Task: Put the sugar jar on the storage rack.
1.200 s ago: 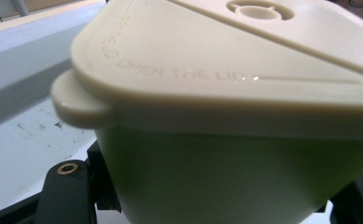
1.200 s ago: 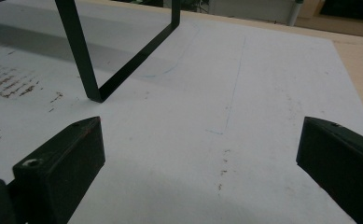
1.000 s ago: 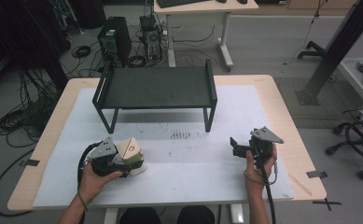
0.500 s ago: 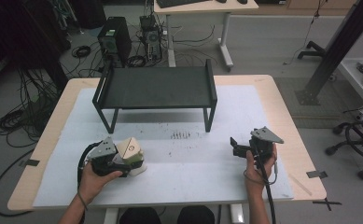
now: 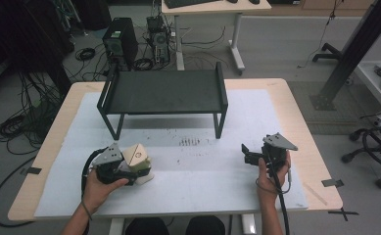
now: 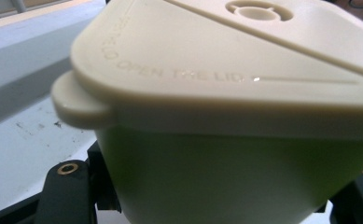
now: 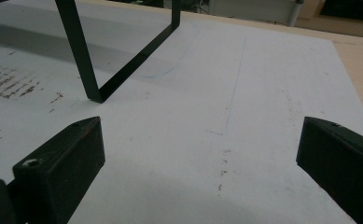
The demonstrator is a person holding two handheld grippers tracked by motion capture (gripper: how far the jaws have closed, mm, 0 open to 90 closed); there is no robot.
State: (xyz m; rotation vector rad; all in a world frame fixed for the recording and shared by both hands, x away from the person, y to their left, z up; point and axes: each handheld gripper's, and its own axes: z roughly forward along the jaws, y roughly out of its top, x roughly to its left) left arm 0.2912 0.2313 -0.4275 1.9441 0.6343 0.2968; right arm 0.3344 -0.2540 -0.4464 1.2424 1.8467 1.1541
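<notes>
Nothing has shifted since a second ago: left gripper stays clamped on the cream lidded container at the table's near-left; right gripper waits wide open, empty. Holding step; likely next, lift it toward the black rack.

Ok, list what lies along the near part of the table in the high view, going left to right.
Left gripper → cream lidded container held in its jaws → bare stretch of white mat → right gripper, jaws open.
</notes>
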